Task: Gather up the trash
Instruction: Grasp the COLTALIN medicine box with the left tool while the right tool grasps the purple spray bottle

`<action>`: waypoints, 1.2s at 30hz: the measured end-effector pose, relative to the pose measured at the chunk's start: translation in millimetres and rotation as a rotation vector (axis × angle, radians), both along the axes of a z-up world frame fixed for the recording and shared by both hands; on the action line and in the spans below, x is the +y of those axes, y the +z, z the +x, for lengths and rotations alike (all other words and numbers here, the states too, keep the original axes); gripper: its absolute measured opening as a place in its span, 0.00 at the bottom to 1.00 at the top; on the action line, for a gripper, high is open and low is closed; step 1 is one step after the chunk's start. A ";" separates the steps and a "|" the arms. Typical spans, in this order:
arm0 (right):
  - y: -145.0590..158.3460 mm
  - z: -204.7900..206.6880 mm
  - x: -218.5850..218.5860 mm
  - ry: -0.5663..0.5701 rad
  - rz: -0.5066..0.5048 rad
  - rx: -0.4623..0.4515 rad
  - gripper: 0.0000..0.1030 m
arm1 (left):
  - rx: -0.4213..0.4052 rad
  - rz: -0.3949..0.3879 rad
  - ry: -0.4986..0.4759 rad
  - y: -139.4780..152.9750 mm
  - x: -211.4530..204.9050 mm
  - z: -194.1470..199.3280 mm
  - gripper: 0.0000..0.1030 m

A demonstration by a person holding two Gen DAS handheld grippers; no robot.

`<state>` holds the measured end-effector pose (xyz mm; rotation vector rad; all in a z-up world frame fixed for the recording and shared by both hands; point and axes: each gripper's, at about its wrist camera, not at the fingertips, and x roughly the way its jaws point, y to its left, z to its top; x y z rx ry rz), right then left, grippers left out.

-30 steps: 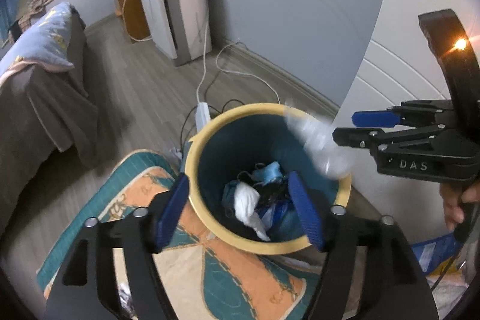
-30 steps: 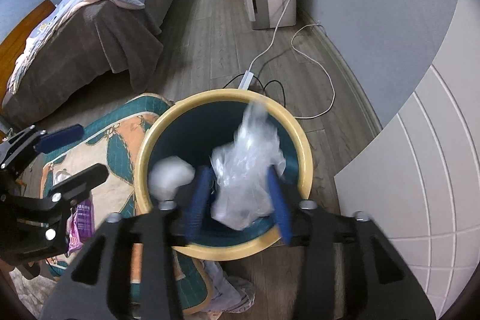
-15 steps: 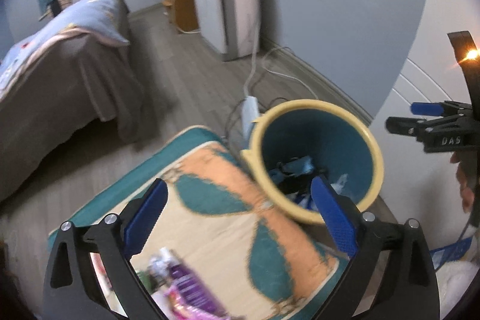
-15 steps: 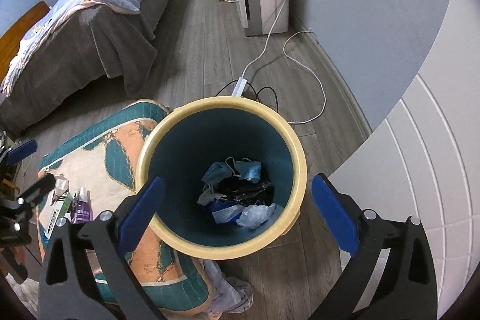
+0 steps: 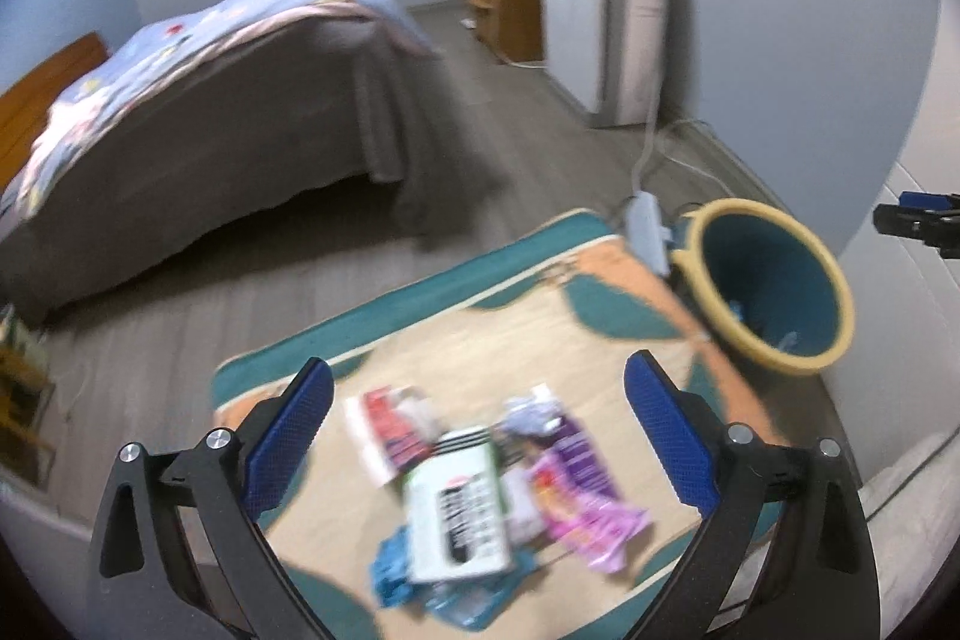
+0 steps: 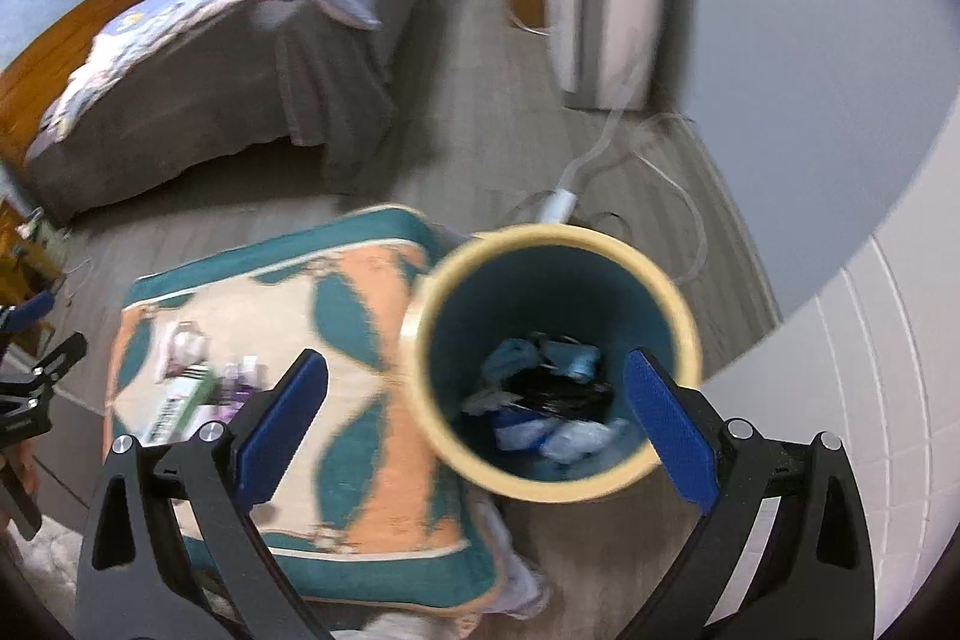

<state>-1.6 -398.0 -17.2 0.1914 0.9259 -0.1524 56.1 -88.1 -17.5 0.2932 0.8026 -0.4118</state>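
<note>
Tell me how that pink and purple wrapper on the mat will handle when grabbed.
The pink and purple wrapper looks thin and crinkled, so probably floppy and very light. Lying flat on the mat among other litter, it may slide rather than lift cleanly.

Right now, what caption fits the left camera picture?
Open left gripper above wrappers on the rug, bin nearby.

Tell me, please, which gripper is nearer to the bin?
Right. The right gripper hangs open just above the bin, by its rim. The left gripper is open over the wrappers on the rug, off to the bin's side.
</note>
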 end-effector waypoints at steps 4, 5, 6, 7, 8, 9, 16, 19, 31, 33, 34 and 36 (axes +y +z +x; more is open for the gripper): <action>5.6 15.6 47.9 0.058 0.007 -0.003 0.94 | -0.009 -0.016 0.073 3.6 38.7 -4.5 0.94; 5.8 20.8 62.2 0.079 0.015 0.002 0.94 | -0.011 -0.022 0.089 4.0 47.0 -6.4 0.94; 6.2 23.9 74.7 0.104 0.020 0.002 0.94 | -0.012 -0.026 0.102 3.7 53.4 -8.0 0.94; 7.8 27.9 87.8 0.127 0.017 0.000 0.94 | -0.012 -0.029 0.117 2.1 61.9 -10.3 0.94; 9.3 31.4 102.1 0.149 0.005 -0.006 0.94 | -0.010 -0.031 0.127 0.8 65.8 -12.3 0.94; 10.6 34.4 114.1 0.167 -0.007 -0.012 0.94 | -0.007 -0.035 0.139 -1.4 71.2 -13.1 0.94; -3.1 68.6 174.0 0.213 -0.035 -0.014 0.94 | 0.020 -0.032 0.199 -18.8 97.5 -9.4 0.94; -25.2 81.6 182.9 0.187 -0.050 0.025 0.94 | 0.052 -0.029 0.225 -29.7 106.6 -3.1 0.94; -106.8 114.8 203.8 0.323 -0.173 0.182 0.94 | 0.109 0.005 0.309 -60.1 120.8 48.8 0.94; -117.7 119.5 204.2 0.338 -0.181 0.209 0.94 | 0.116 -0.002 0.315 -61.9 121.1 52.7 0.94; -122.4 121.0 203.8 0.342 -0.183 0.224 0.94 | 0.120 -0.014 0.312 -62.7 121.5 53.1 0.94; -130.0 121.6 201.1 0.346 -0.182 0.253 0.94 | 0.131 -0.024 0.300 -66.2 120.0 52.3 0.94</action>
